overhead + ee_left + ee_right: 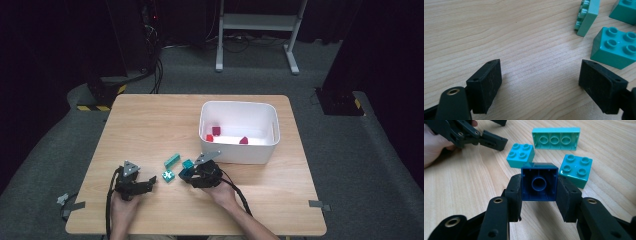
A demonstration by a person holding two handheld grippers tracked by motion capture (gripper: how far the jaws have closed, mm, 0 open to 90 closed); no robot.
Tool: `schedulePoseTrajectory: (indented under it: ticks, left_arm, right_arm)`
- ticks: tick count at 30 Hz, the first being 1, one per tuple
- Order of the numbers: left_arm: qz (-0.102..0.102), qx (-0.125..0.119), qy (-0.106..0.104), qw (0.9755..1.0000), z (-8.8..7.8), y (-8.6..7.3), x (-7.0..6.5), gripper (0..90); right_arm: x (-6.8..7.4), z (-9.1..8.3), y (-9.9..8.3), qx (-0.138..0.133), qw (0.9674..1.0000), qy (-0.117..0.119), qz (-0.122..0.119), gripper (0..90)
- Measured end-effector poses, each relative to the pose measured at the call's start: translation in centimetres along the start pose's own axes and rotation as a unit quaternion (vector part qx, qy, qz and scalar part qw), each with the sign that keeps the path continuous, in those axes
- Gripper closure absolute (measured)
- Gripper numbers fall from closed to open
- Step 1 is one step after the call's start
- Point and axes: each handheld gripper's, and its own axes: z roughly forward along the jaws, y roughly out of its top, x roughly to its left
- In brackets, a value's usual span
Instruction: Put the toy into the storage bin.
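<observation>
Right gripper (539,195) clamping dark blue block (539,182), table (461,192)

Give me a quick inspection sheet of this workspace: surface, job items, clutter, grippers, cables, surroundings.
Surface: light wooden table, grey tape pieces near its front corners.
Job's things: dark blue brick gripped hollow side toward the camera; two teal square bricks and a long mint brick on the wood; white bin with three red bricks inside.
Clutter: nothing seen.
Grippers: right gripper shut on the dark blue brick; left gripper open over bare wood.
Cables: black cable trails from each gripper toward the person.
Surroundings: grey carpet, white stand frame, dark background.
</observation>
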Motion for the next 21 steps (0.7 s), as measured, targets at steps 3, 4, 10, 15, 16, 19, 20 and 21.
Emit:
schedulePoseTrajectory:
  ticks: [3, 4, 10, 15, 16, 19, 20, 21]
  left_arm:
    - [0.000, 0.000, 0.000, 1.0000, 0.0, 0.0, 0.0, 18.7]
    - [0.000, 0.000, 0.000, 1.0000, 0.0, 0.0, 0.0, 18.7]
    - [0.000, 0.000, 0.000, 1.0000, 0.0, 0.0, 0.0, 18.7]
    - [0.000, 0.000, 0.000, 1.0000, 0.0, 0.0, 0.0, 18.7]
    - [0.000, 0.000, 0.000, 1.0000, 0.0, 0.0, 0.0, 18.7]
    - [0.000, 0.000, 0.000, 1.0000, 0.0, 0.0, 0.0, 18.7]
    - [0.000, 0.000, 0.000, 1.0000, 0.0, 0.0, 0.0, 18.7]
    - [0.000, 0.000, 0.000, 1.0000, 0.0, 0.0, 0.0, 18.7]
  right_arm:
    - [0.0, -0.6, 0.1, -0.005, 1.0000, 0.002, 0.004, 59.3]
    - [0.0, -0.8, 0.2, -0.005, 1.0000, 0.003, 0.002, 59.4]
    - [-0.1, -2.1, 0.6, -0.012, 0.9999, -0.001, -0.003, 59.4]
    - [-0.3, -3.0, 0.7, -0.019, 0.9998, -0.001, -0.003, 59.3]
    - [-0.2, -3.1, 0.7, -0.018, 0.9998, -0.001, -0.002, 59.3]
    - [-0.2, -3.6, 0.9, -0.018, 0.9998, -0.004, -0.006, 59.3]
    - [-0.2, -3.9, 1.0, -0.017, 0.9998, -0.004, -0.006, 59.3]
    - [-0.2, -4.0, 1.1, -0.017, 0.9998, -0.006, -0.007, 59.3]
